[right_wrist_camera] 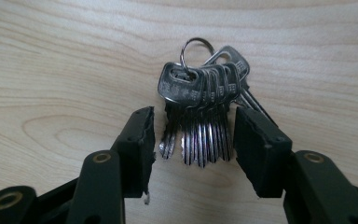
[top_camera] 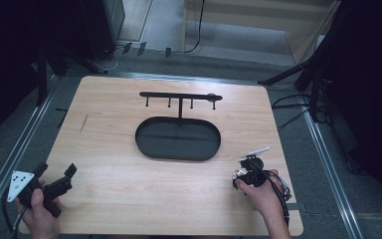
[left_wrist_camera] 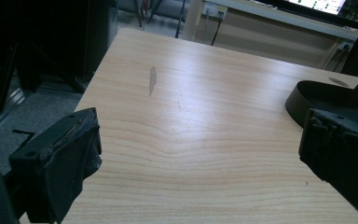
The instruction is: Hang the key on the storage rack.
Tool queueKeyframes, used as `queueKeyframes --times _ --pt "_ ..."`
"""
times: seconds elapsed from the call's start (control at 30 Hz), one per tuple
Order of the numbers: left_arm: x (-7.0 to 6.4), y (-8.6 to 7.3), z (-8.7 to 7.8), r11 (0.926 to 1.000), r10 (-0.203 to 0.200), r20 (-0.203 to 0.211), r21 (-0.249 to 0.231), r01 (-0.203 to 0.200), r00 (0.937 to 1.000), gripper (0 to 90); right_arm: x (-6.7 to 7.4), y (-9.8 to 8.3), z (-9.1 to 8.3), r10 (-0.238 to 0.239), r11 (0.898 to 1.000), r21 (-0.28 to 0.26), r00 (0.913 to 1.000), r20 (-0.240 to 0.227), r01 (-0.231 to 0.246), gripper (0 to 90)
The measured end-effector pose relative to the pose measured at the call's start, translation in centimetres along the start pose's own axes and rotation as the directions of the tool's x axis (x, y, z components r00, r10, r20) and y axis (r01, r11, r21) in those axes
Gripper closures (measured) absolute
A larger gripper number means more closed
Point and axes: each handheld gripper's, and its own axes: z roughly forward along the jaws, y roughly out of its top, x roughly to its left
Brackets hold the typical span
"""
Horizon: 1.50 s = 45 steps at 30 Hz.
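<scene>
Keys [right_wrist_camera: 200, 116] on a ring are what the work concerns, and a black rack [top_camera: 180, 99] with hooks is the likely place to hang them.

High view: the rack stands at centre, its crossbar carrying four small hooks above an oval tray [top_camera: 149, 144] that forms its base. The keys [top_camera: 254, 151] lie at lower right, just past the tip of the right gripper [top_camera: 250, 167], which a hand [top_camera: 261, 191] brings in from the bottom edge. The left gripper [top_camera: 57, 174] rests at lower left, well apart from the keys, seemingly waiting. The table [top_camera: 109, 164] is pale wood with rounded corners. Grey floor, metal rails, dark stands and cables surround it.

Left gripper view: two black padded jaws rise from the bottom corners, spread wide with nothing between them. Bare wood with a small dark mark [left_wrist_camera: 152, 80] fills the middle. The tray's wall [left_wrist_camera: 303, 100] shows at the right edge. A pale cabinet and cables sit along the top.

Right gripper view: the keys lie fanned on the wood, ring toward the top, blades pointing down into the gap between the jaws. The jaws stand part open on either side of the blades, and neither pad presses on them, so the keys are loose rather than grasped. The gripper looks lined up to close on the bunch.
</scene>
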Motion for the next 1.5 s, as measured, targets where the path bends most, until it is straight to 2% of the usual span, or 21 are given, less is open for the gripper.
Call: queueKeyframes --times 0.03,0.07,0.13,0.2,0.23,0.3,0.33,0.47,0.5,0.6,0.73,0.77,0.93,1.03,1.1,1.13,1.23,1.3,1.4,1.5 --pt "0.0 0.0 0.0 1.0 0.001 -0.001 0.0 -0.001 1.0 0.0 0.1 -0.1 0.0 -0.006 1.0 -0.01 0.9999 0.012 0.007 55.4" --pt "0.0 0.0 0.0 1.0 0.001 -0.001 0.0 -0.001 1.0 0.0 0.1 -0.1 0.0 -0.006 1.0 -0.01 0.9999 0.012 0.007 55.4" --pt "0.0 0.0 0.0 1.0 0.001 -0.001 0.0 -0.001 1.0 0.0 0.2 -0.2 -0.1 -0.018 1.0 -0.004 0.9997 0.019 0.018 66.9" --pt "0.0 0.0 0.0 1.0 0.0 -0.003 0.0 0.0 1.0 0.0 0.1 -0.4 -0.2 -0.042 0.999 0.003 0.9991 0.007 0.042 78.5" --pt "0.0 0.0 0.0 1.0 0.0 -0.003 0.0 0.0 1.0 0.0 0.0 -0.5 -0.4 -0.05 0.999 -0.008 0.9981 0.035 0.051 83.5" --pt "0.0 0.0 0.0 1.0 -0.001 -0.002 -0.001 0.001 1.0 0.0 0.0 -0.5 -0.5 -0.055 0.998 -0.007 0.9974 0.047 0.055 83.6" --pt "0.0 0.0 0.0 1.0 -0.003 -0.002 -0.001 0.003 1.0 0.0 -0.1 -0.6 -0.6 -0.073 0.997 -0.008 0.9963 0.045 0.074 83.7" --pt "0.0 0.0 0.0 1.0 -0.002 -0.003 -0.001 0.002 1.0 0.0 -0.3 -0.5 -1.5 -0.074 0.996 -0.048 0.9973 -0.003 0.074 83.8" --pt "0.0 0.0 0.0 1.0 -0.003 -0.002 0.0 0.003 1.0 0.0 -0.2 -0.4 -2.1 -0.079 0.995 -0.066 0.9969 -0.007 0.078 83.9" --pt "0.0 0.0 0.0 1.0 -0.004 -0.003 0.0 0.004 1.0 0.0 0.0 0.0 -2.9 -0.092 0.993 -0.076 0.9957 -0.009 0.091 83.9" --pt "0.0 0.0 0.0 1.0 -0.002 -0.004 0.002 0.002 1.0 0.0 0.9 1.0 -4.6 -0.13 0.987 -0.1 0.9914 -0.015 0.128 83.8" --pt "0.0 0.0 0.0 1.0 -0.001 -0.003 0.001 0.001 1.0 0.0 1.5 1.7 -5.4 -0.142 0.985 -0.106 0.9895 -0.027 0.138 83.8" --pt "0.0 0.0 0.0 1.0 -0.004 -0.002 0.0 0.004 1.0 0.0 2.7 3.0 -6.9 -0.161 0.98 -0.125 0.9858 -0.048 0.154 83.8" --pt "0.1 0.0 0.0 1.0 -0.006 -0.002 0.002 0.006 1.0 0.0 3.7 4.4 -7.8 -0.173 0.977 -0.137 0.9837 -0.047 0.166 83.7" --pt "0.1 0.0 0.0 1.0 -0.007 -0.002 0.003 0.007 1.0 0.0 3.8 4.6 -7.9 -0.172 0.976 -0.139 0.984 -0.045 0.165 83.8" --pt "0.1 0.0 0.0 1.0 -0.007 -0.002 0.002 0.007 1.0 0.0 4.1 5.0 -8.1 -0.168 0.976 -0.148 0.9853 -0.033 0.161 83.7" --pt "0.1 0.0 0.0 1.0 -0.008 0.0 0.002 0.008 1.0 0.0 4.6 5.8 -8.5 -0.138 0.98 -0.147 0.9895 -0.043 0.13 83.8" --pt "0.1 0.0 0.0 1.0 -0.008 0.0 0.003 0.008 1.0 0.0 5.1 6.5 -8.8 -0.157 0.978 -0.141 0.9871 -0.028 0.152 83.8" --pt "0.1 0.0 0.0 1.0 -0.008 0.001 0.003 0.008 1.0 0.0 5.3 7.1 -9.2 -0.157 0.978 -0.146 0.9872 -0.028 0.152 83.7" --pt "0.1 0.0 0.0 1.0 -0.009 0.0 0.003 0.009 1.0 0.0 5.8 8.2 -10.3 -0.164 0.973 -0.167 0.9864 -0.013 0.159 83.8"
